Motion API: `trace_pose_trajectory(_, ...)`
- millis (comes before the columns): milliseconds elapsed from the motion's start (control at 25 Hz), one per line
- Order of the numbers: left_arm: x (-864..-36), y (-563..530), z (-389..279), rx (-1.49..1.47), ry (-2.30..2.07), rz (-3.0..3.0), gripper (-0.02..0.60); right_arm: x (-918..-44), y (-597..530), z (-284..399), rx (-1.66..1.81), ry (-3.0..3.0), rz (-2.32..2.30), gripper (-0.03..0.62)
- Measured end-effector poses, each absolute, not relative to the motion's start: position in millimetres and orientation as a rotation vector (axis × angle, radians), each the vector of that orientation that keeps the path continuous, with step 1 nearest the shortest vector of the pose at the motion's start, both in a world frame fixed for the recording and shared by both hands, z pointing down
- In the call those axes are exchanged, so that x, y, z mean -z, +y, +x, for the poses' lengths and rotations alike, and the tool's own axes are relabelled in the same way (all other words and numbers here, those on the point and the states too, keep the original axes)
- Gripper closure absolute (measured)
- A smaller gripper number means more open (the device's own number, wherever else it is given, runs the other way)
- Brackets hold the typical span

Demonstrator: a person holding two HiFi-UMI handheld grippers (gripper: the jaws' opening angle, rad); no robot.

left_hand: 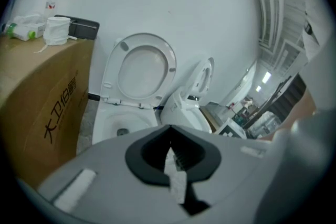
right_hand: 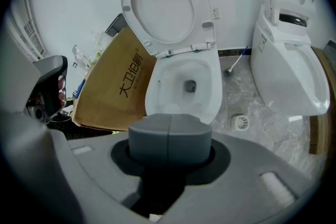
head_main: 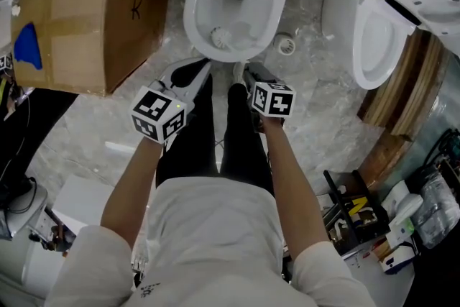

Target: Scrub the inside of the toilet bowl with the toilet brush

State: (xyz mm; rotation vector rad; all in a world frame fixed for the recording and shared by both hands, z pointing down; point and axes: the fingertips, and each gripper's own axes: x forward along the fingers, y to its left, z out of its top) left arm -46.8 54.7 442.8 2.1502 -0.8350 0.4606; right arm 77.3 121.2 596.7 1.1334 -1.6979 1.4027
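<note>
My left gripper [left_hand: 169,139] and right gripper [right_hand: 169,136] are both pinched closed and empty. The toilet brush [head_main: 221,37] seems to rest in the toilet bowl [head_main: 190,12]. Scrubbing waits: next I open one and grab its handle.

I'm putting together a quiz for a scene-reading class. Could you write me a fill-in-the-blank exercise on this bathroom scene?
1. The toilet seat is flipped ___.
2. In the head view, the cardboard box stands to the ___ of the toilet.
3. The white brush head rests inside that toilet's ___.
4. The right hand-held gripper has its jaws ___.

Missing words: up; left; bowl; shut.
</note>
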Motion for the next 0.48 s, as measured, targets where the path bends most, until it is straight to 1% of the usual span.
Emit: trace_pose_trajectory(480,-451.6,60.9,-42.1,-0.483,-0.809,2.144,0.594,-599.3,127.4,62.8,-1.352,-1.715,1.104,0.448)
